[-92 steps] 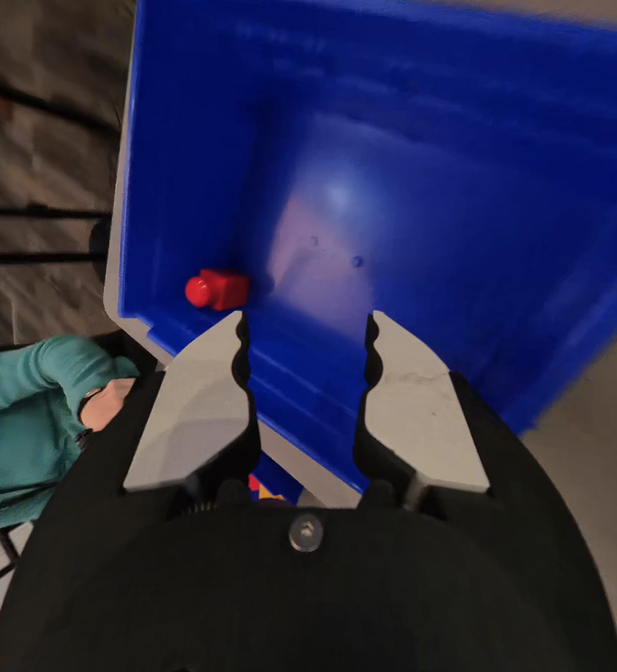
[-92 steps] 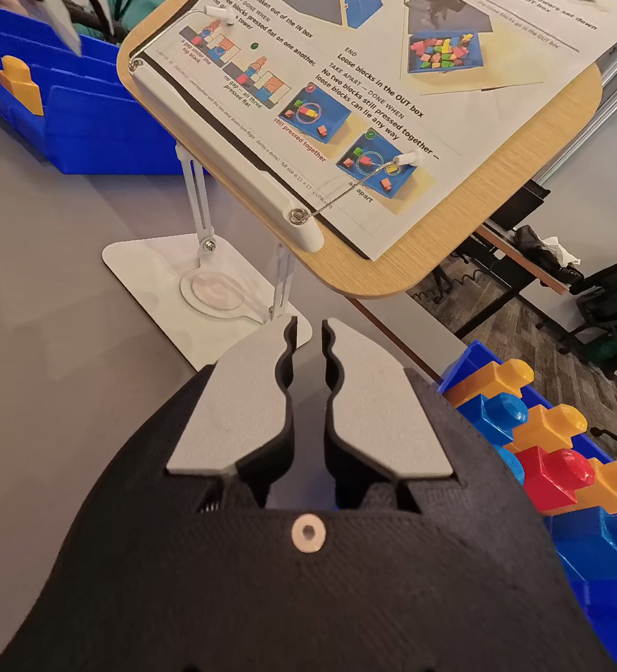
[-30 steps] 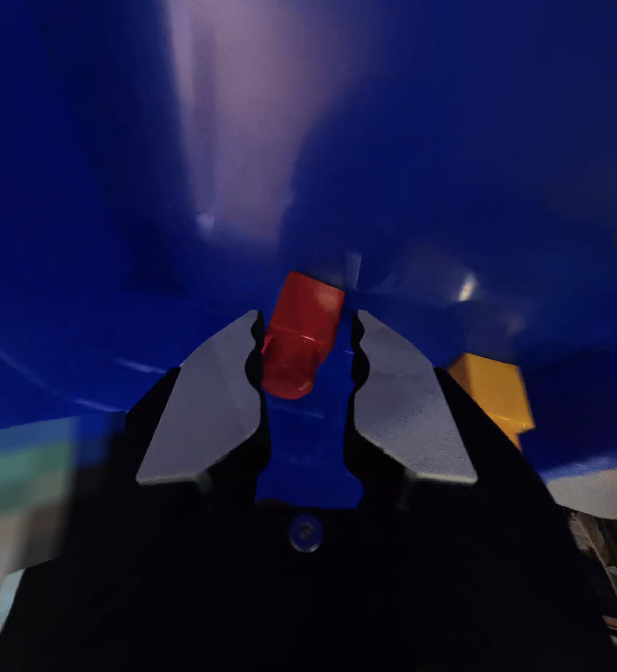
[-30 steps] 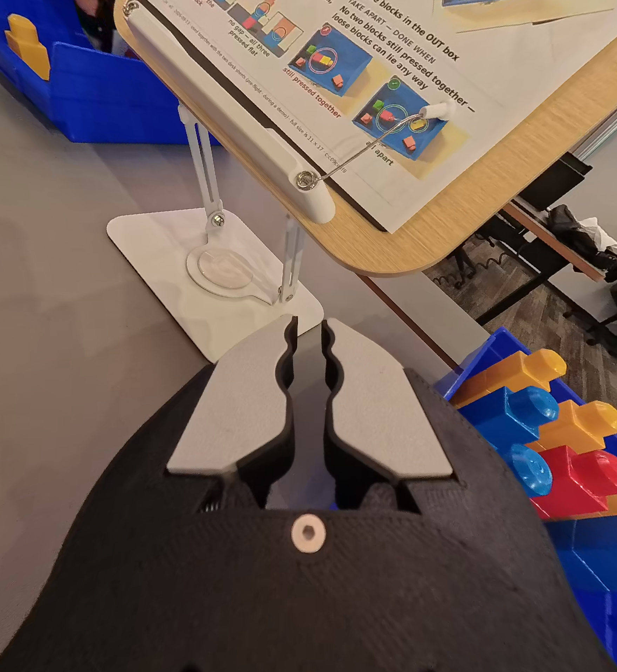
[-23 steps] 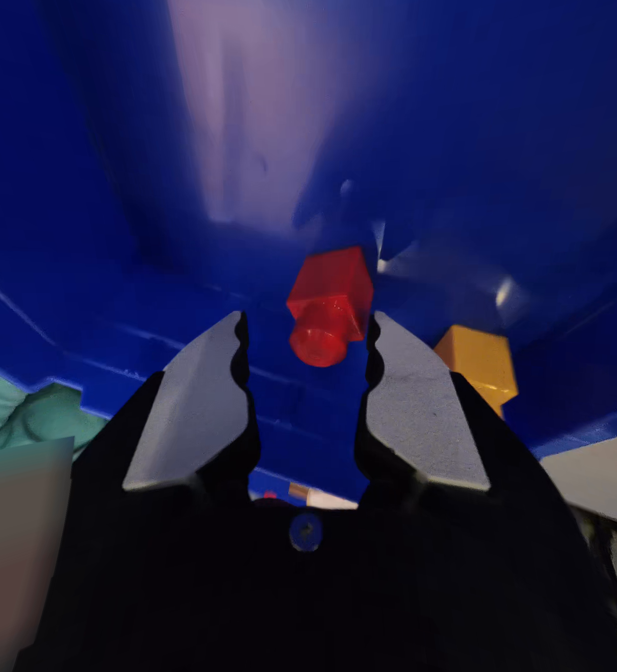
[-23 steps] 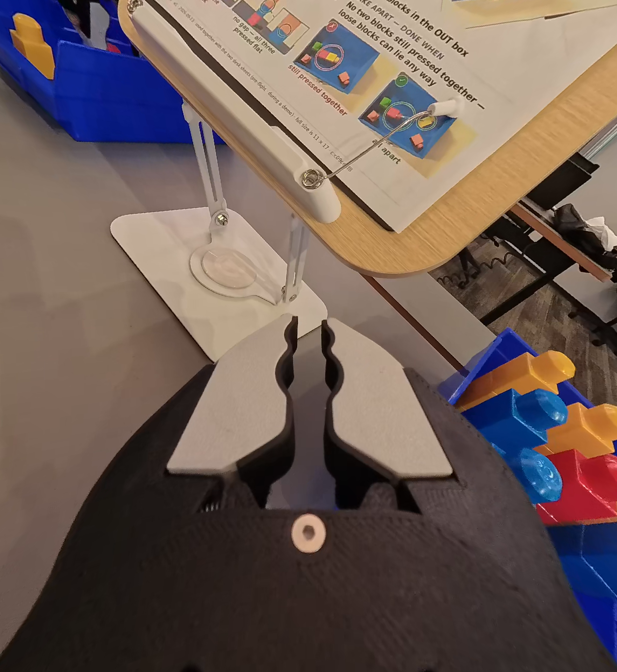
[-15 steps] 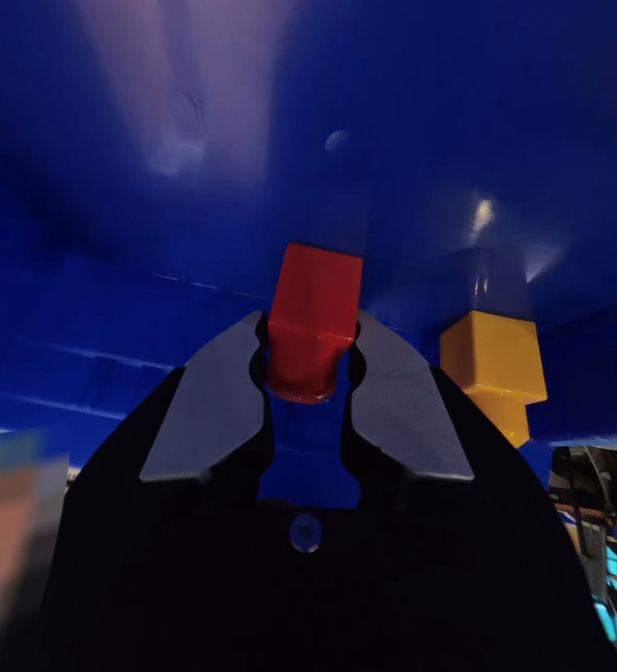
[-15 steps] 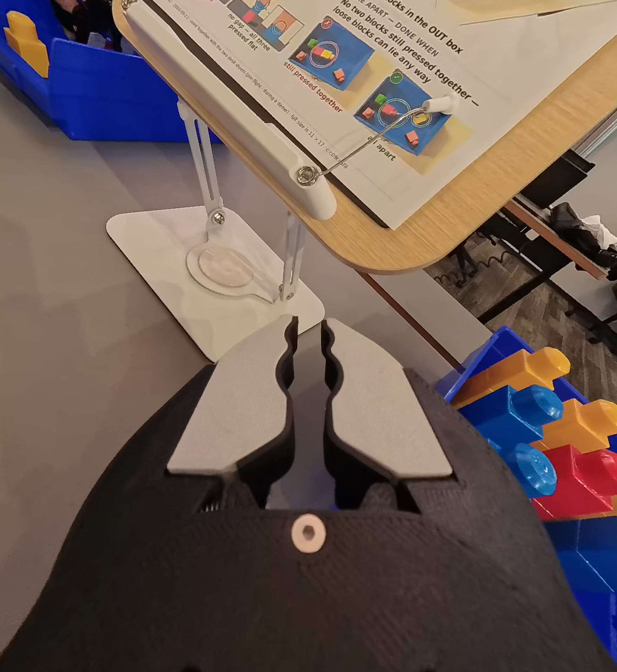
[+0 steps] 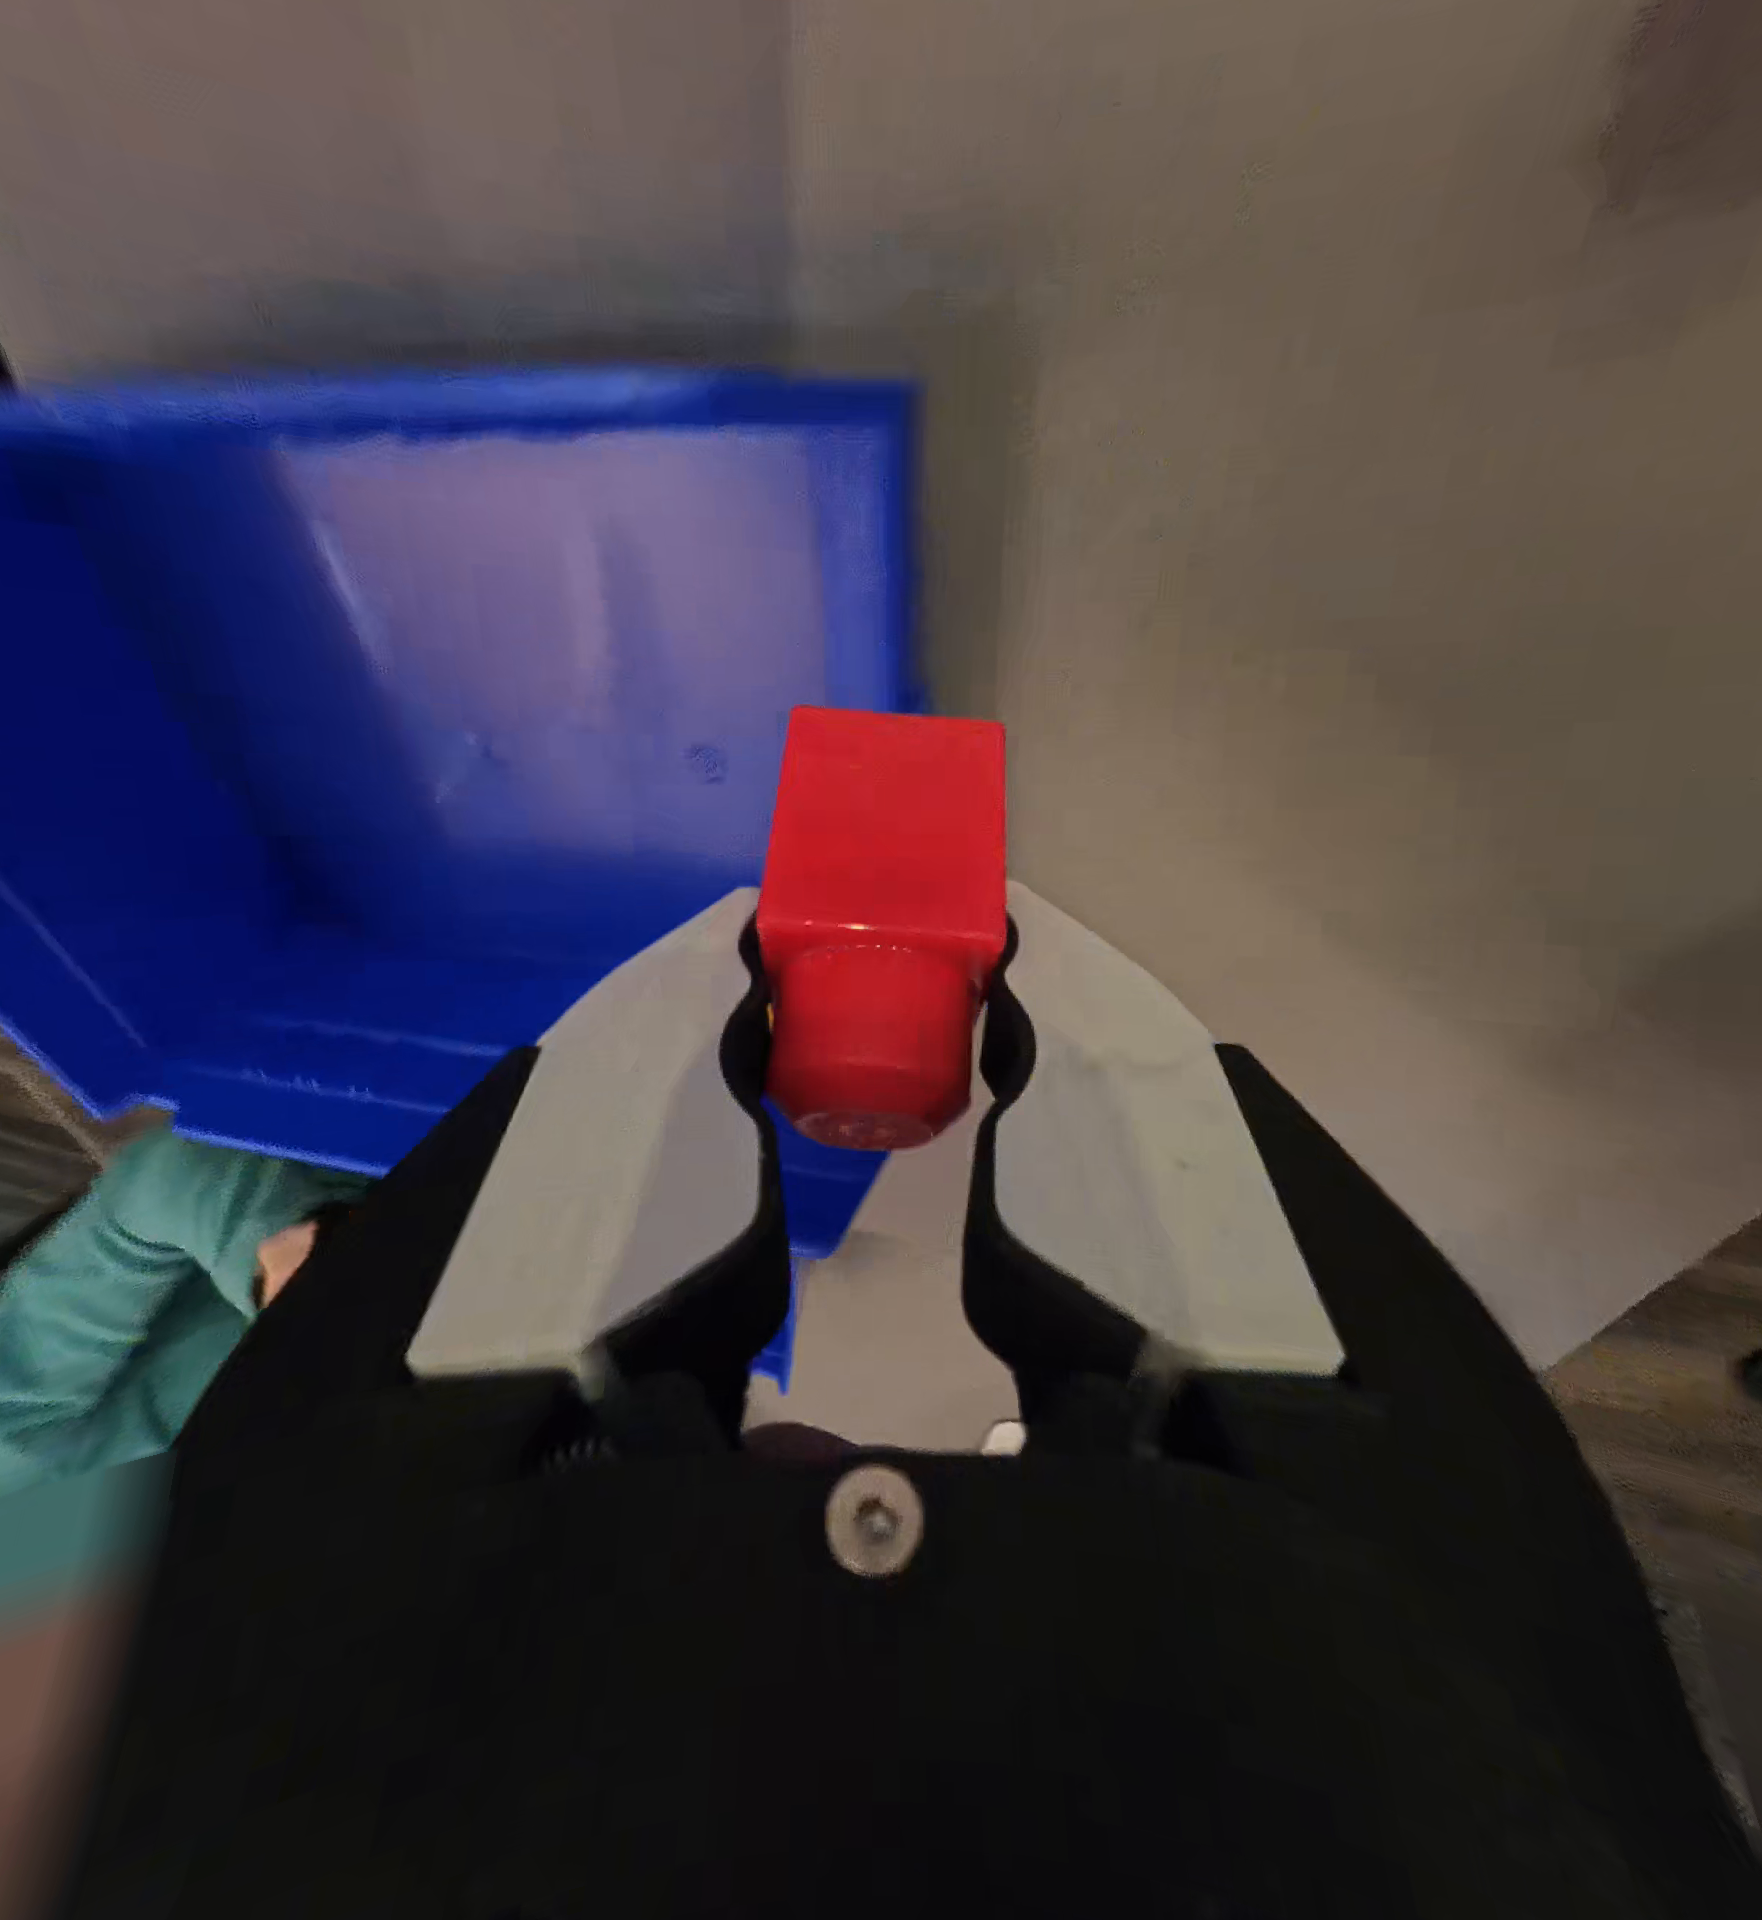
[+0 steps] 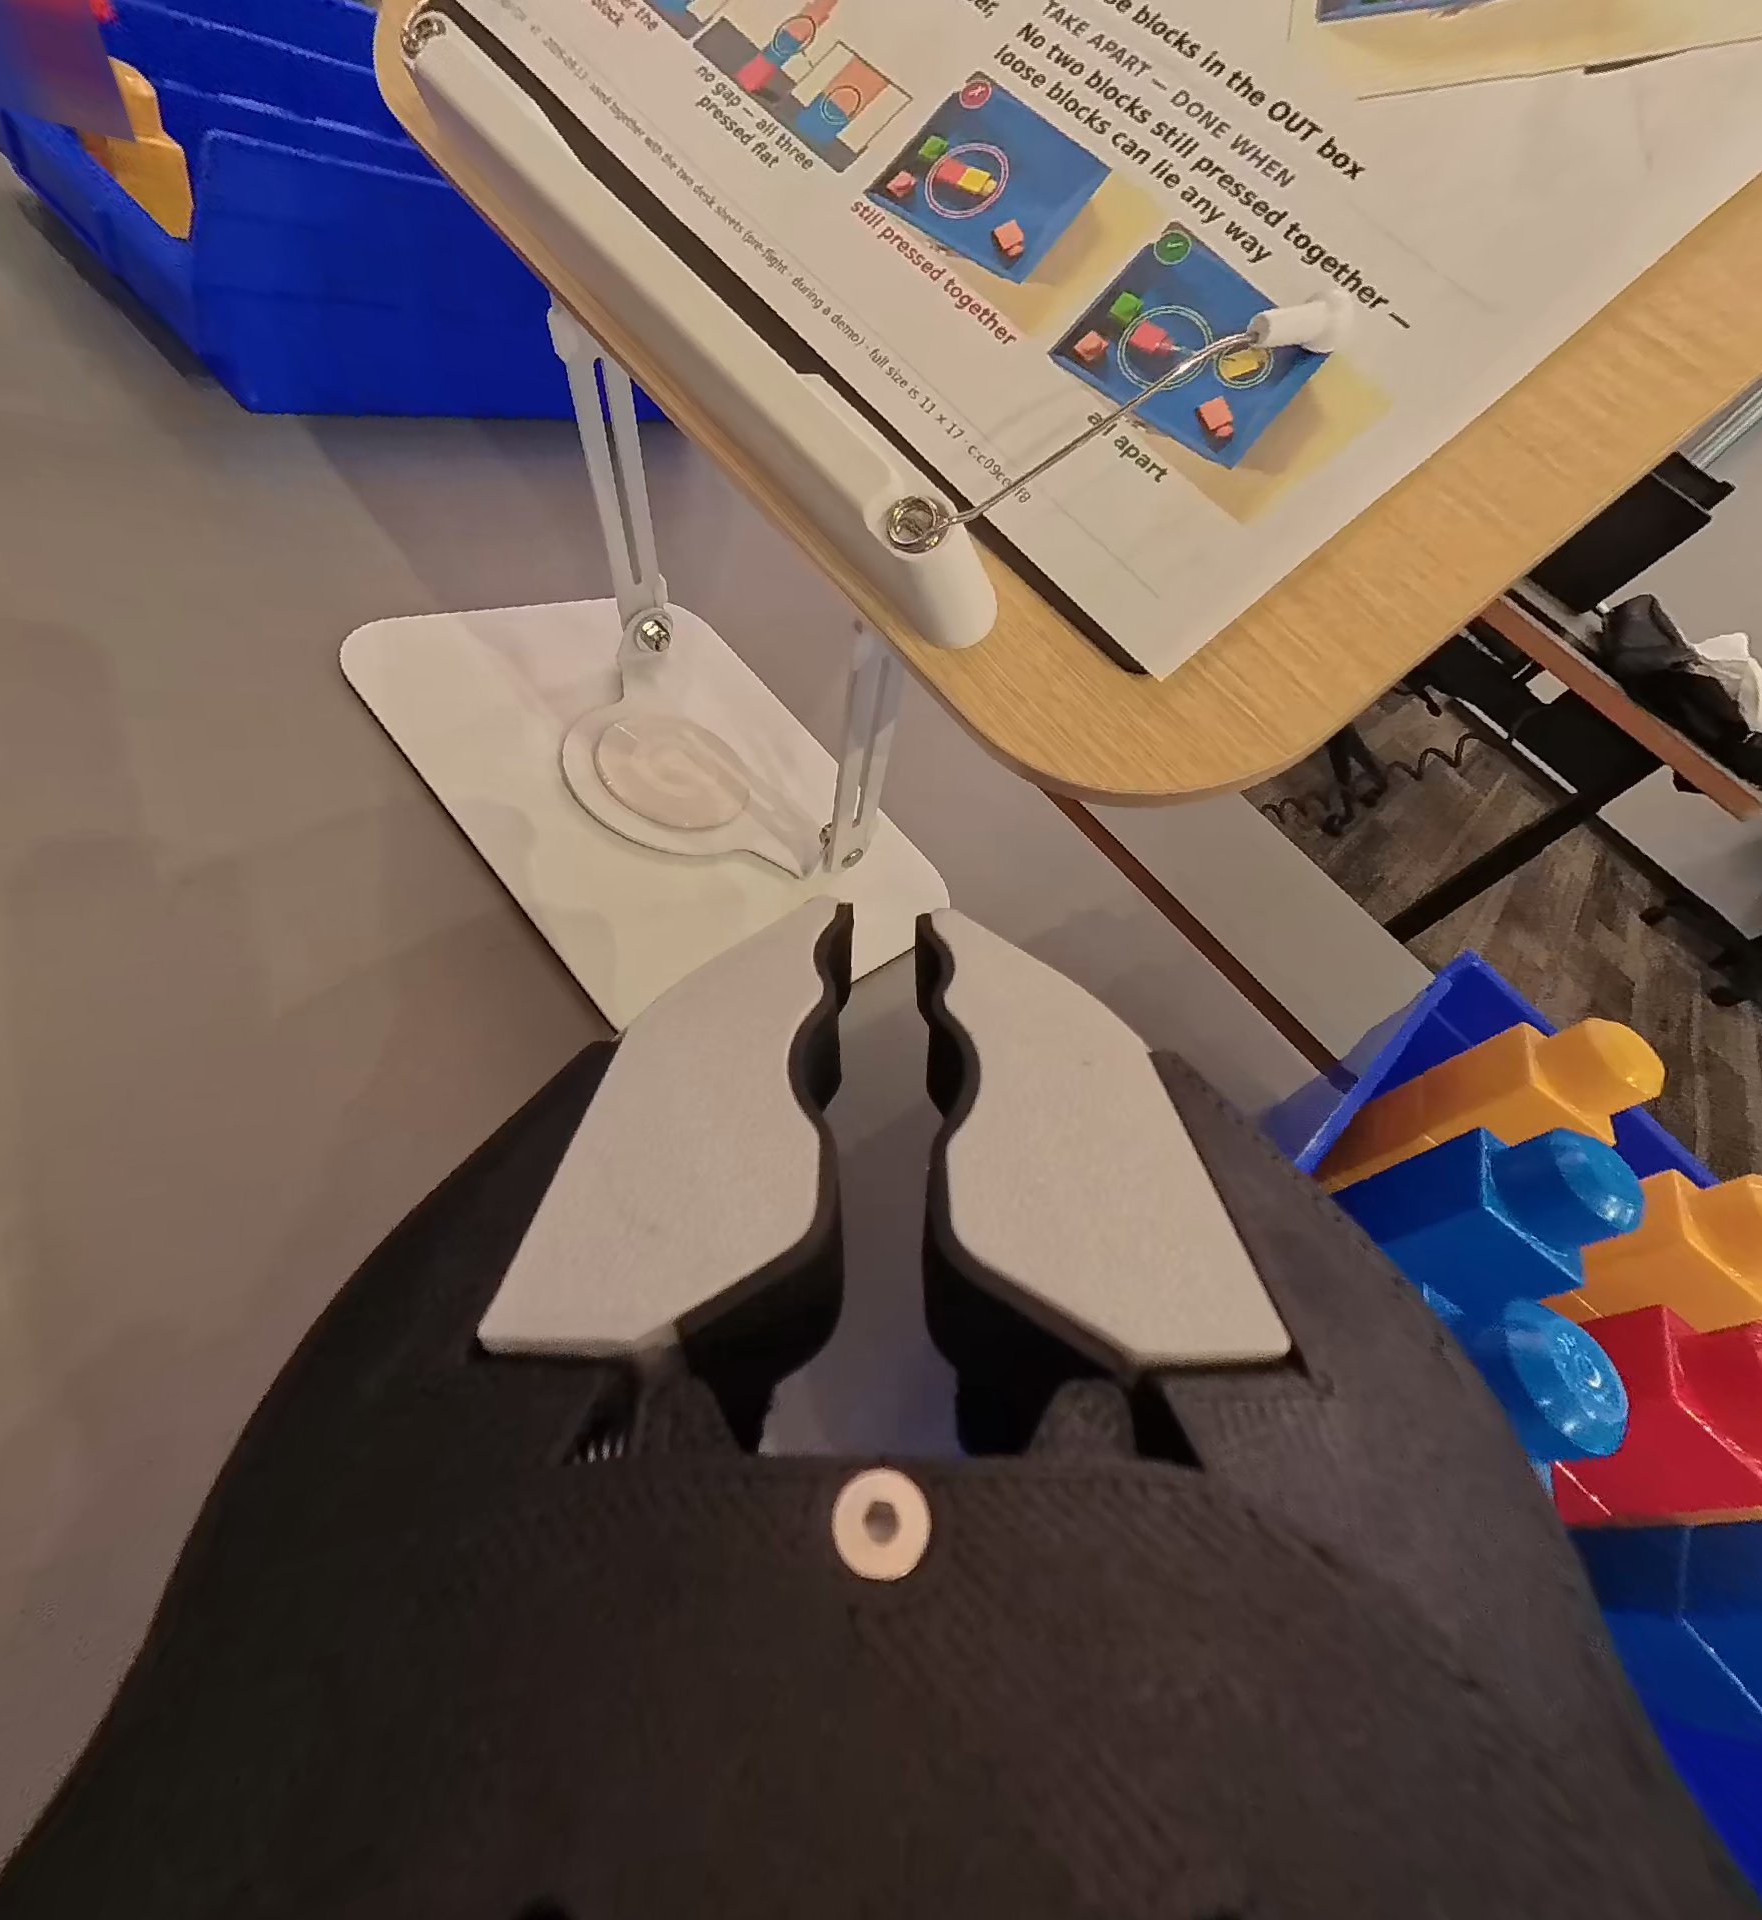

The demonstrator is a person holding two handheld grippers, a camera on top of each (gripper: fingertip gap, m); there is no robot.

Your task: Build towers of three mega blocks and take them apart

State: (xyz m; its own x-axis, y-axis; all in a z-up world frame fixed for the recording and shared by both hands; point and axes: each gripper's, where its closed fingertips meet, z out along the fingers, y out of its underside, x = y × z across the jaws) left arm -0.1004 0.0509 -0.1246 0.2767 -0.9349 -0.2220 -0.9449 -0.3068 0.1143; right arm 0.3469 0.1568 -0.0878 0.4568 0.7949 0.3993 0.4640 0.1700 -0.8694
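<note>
In the left wrist view my left gripper (image 9: 877, 920) is shut on a red mega block (image 9: 887, 831). Both pads press its sides and its stud points back at the camera. I hold it in the air, above and to the right of the blue bin (image 9: 337, 727). In the right wrist view my right gripper (image 10: 882, 920) hovers over the grey table (image 10: 181, 935), its jaws standing a narrow gap apart with nothing between them. A second blue bin (image 10: 1428, 1023) at the right holds joined blocks in orange (image 10: 1479, 1091), blue (image 10: 1479, 1210) and red (image 10: 1708, 1423).
A white stand (image 10: 503, 717) carries a wooden board (image 10: 1220, 707) with an instruction sheet, ahead of my right gripper. The far blue bin (image 10: 337, 301) holds a yellow block (image 10: 144, 156). A teal sleeve (image 9: 77, 1299) shows at lower left. The table edge runs at right. Left tips to right tips: about 45 cm.
My left gripper closed on the red block inside the bin and lifted it out; the bin now lies behind and to the left. My right gripper has barely moved.
</note>
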